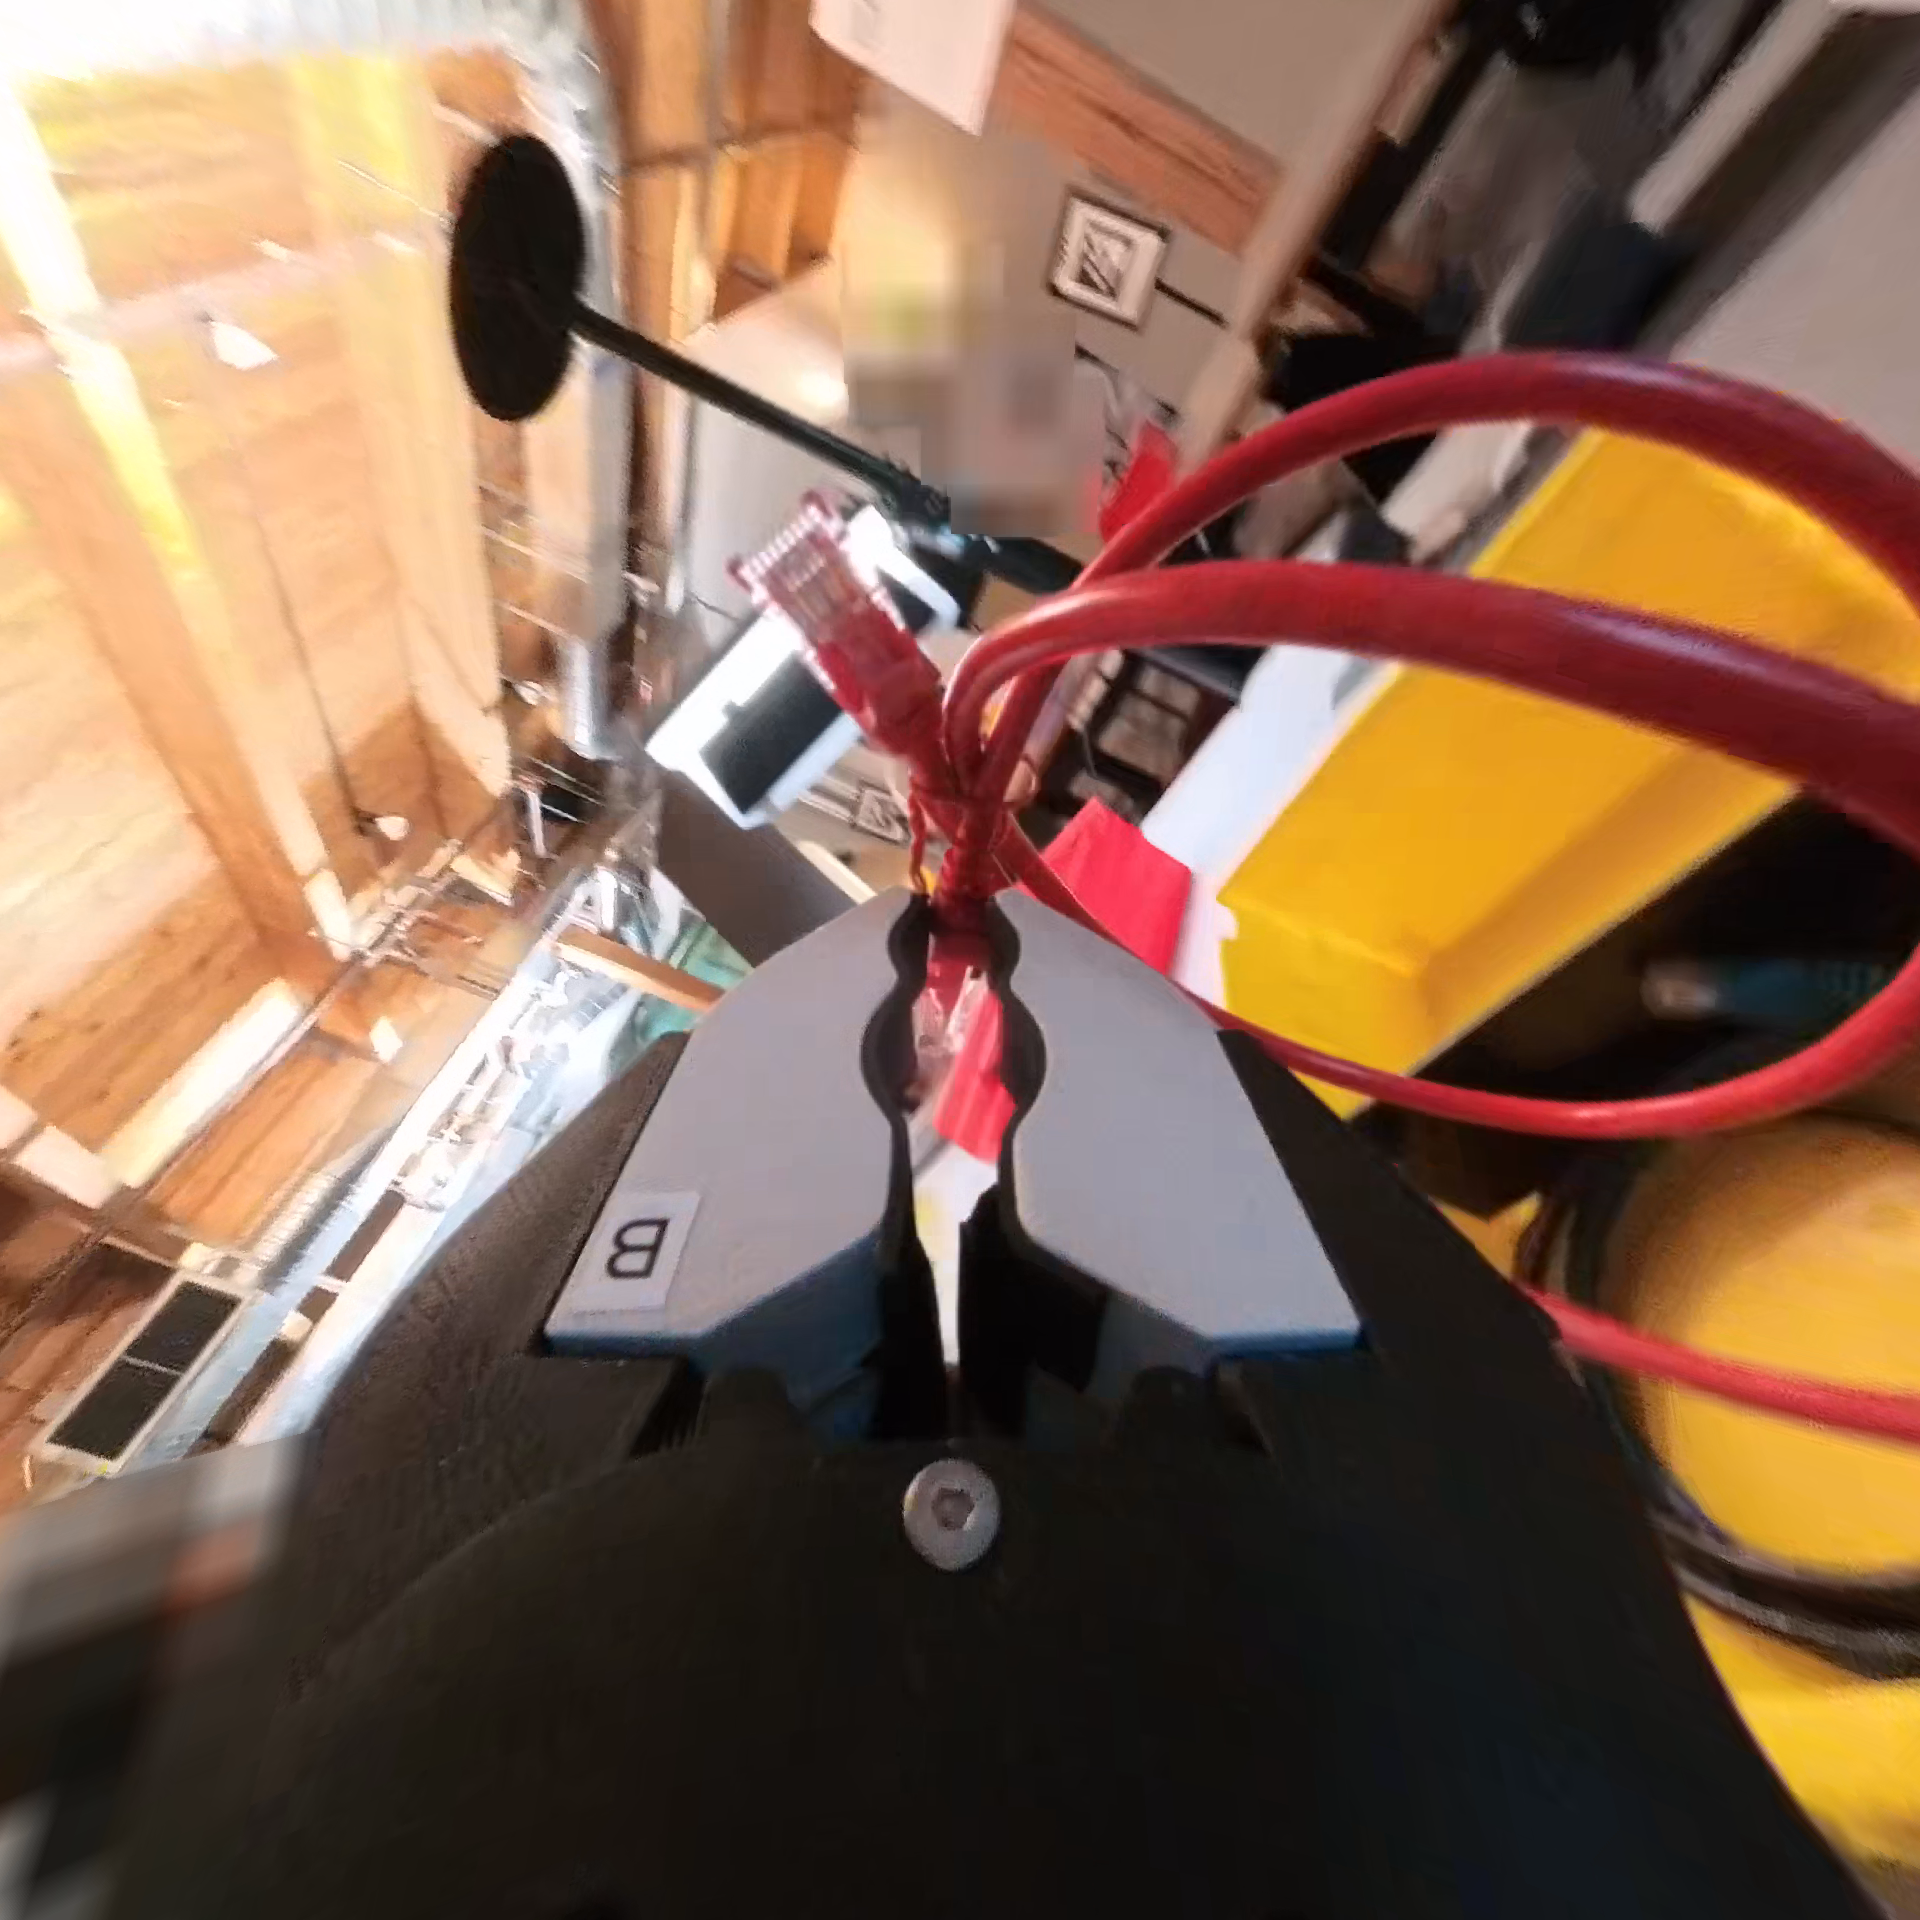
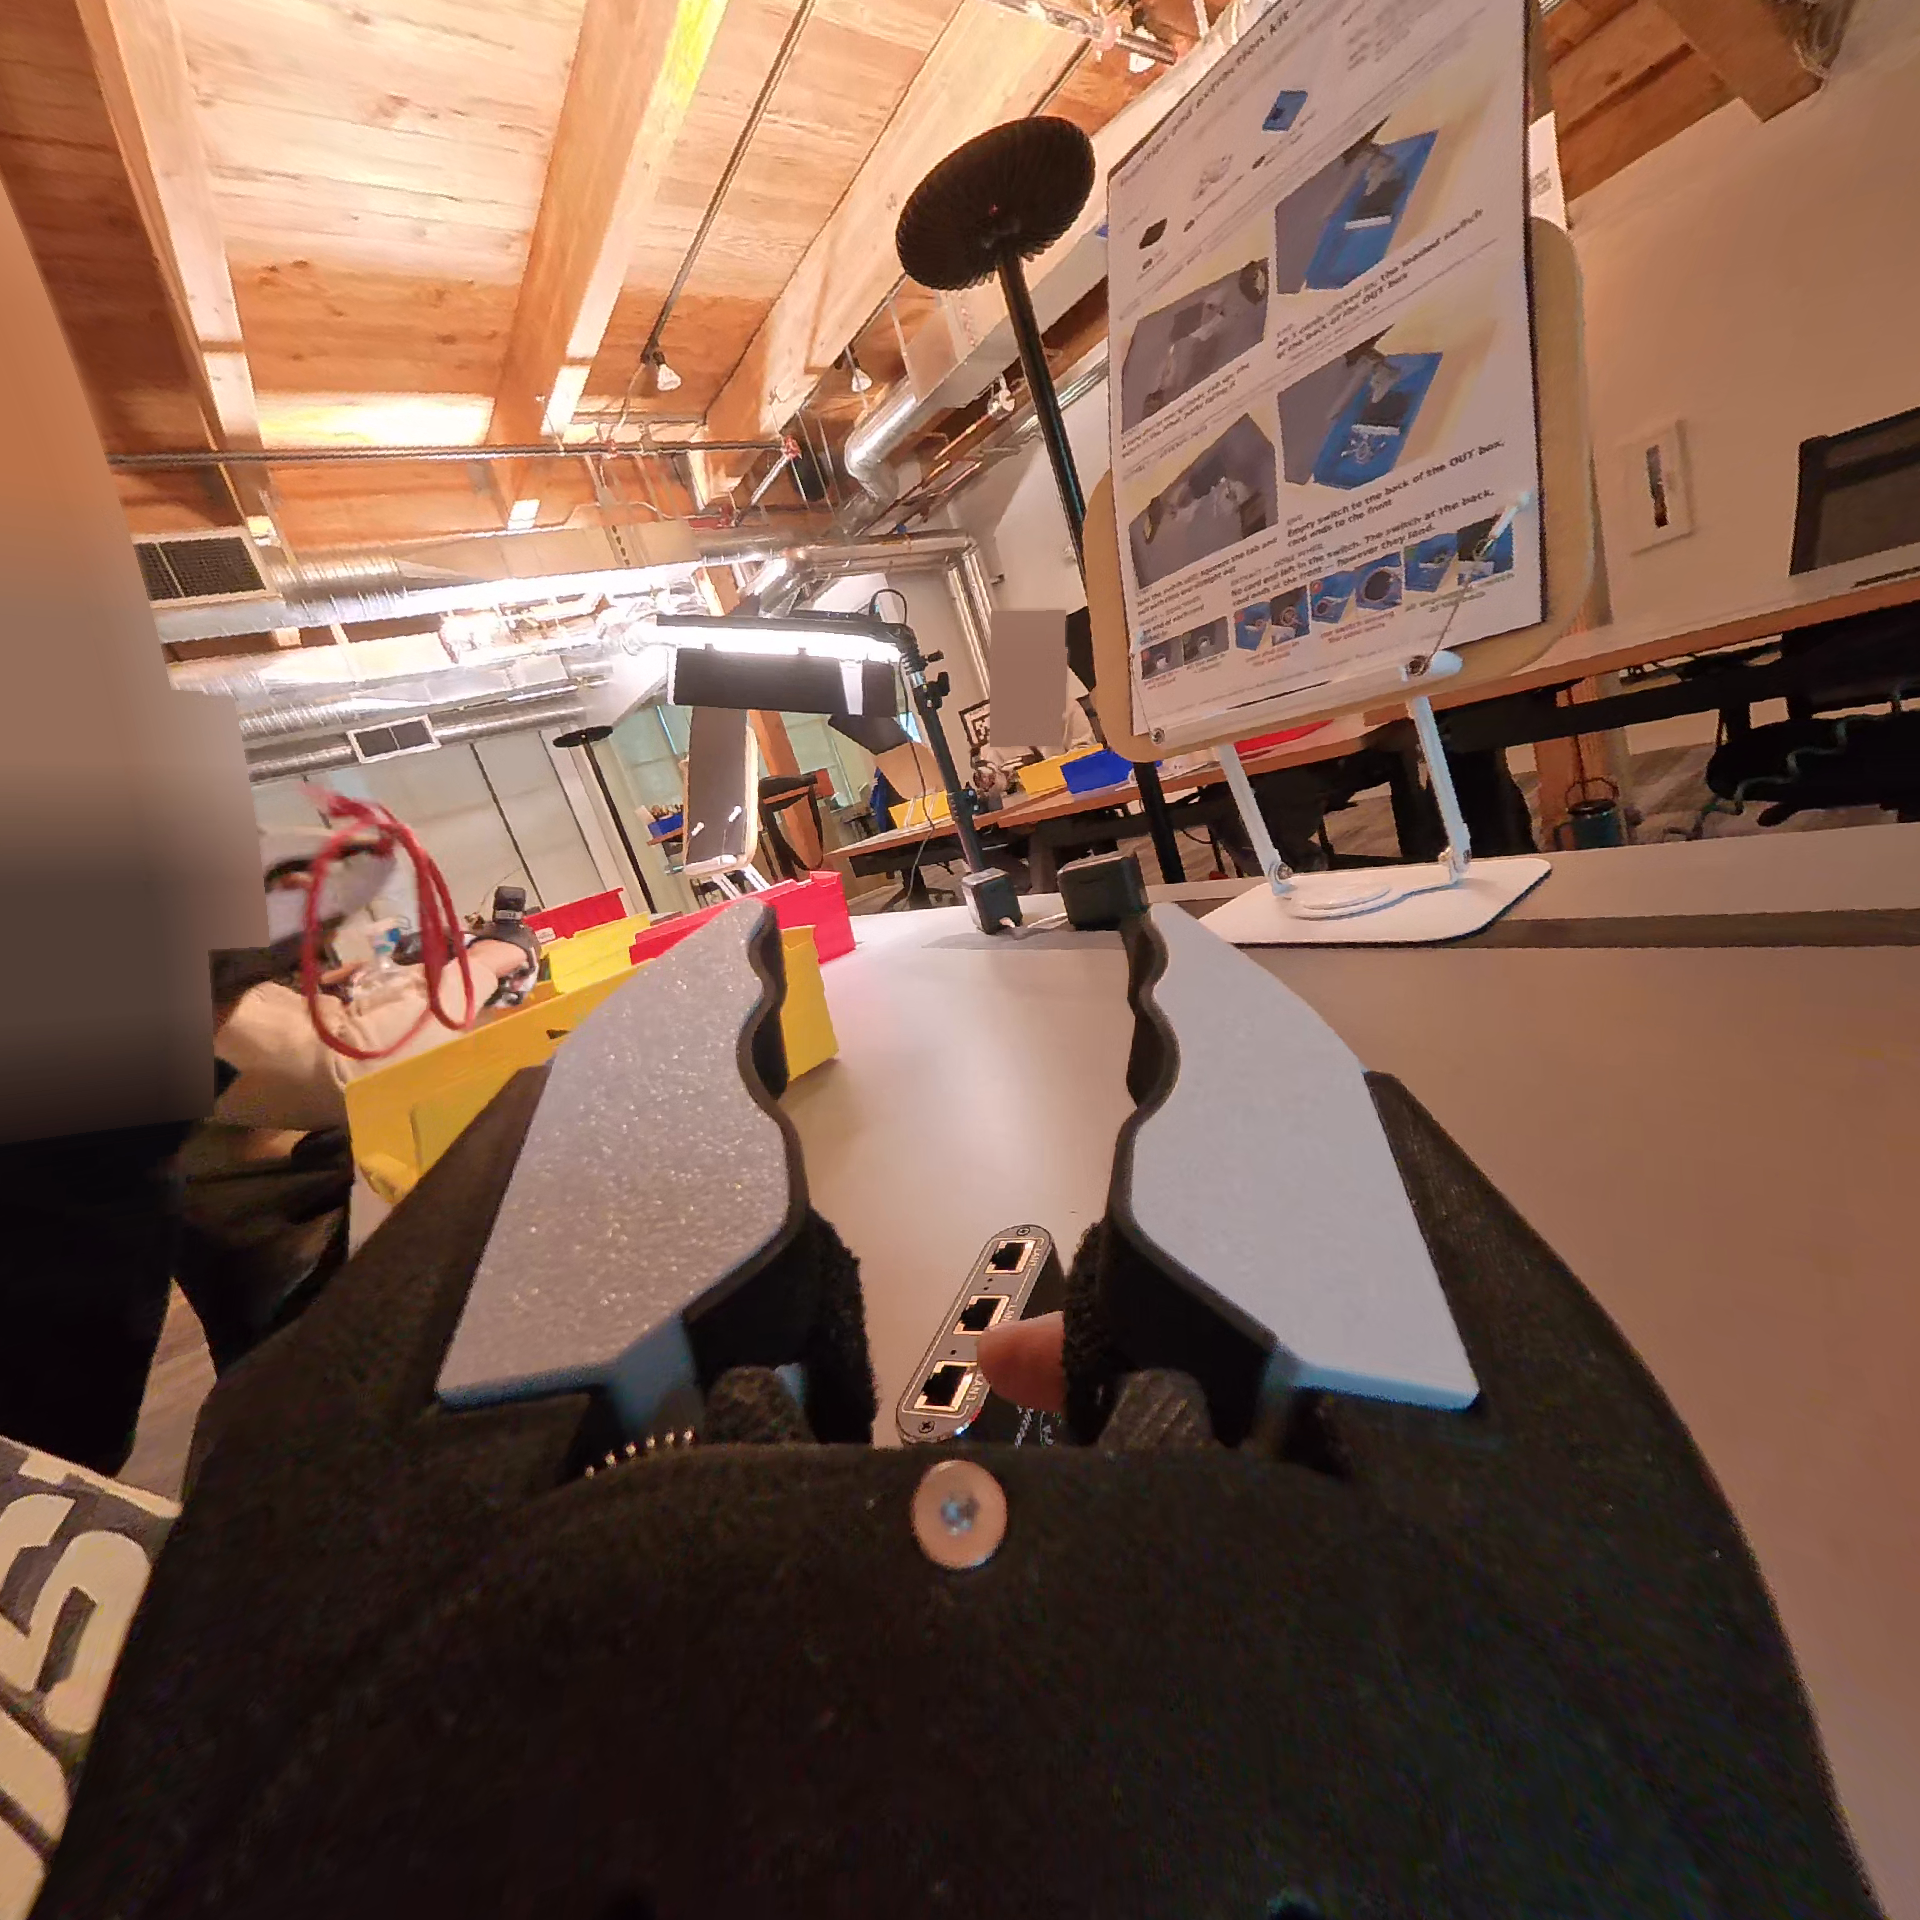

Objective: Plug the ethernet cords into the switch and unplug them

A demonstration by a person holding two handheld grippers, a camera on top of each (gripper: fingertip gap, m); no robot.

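Two wavy-edged grey fingers (image 1: 997, 997) pinch the glossy, coiled red ethernet cords (image 1: 1455, 623).

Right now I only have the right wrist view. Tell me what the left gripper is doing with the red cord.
Observer: The left gripper is shut on the red cord, pinching the coiled bundle at its neck.
Operator: Say whether the coil is loose.
Observer: No. A red twist tie is wound round the bundle just past the gripper's tips.
Operator: Find me a plug.
Observer: One plug sticks out free beyond the tie. A second plug sits in the gap inside the grip.
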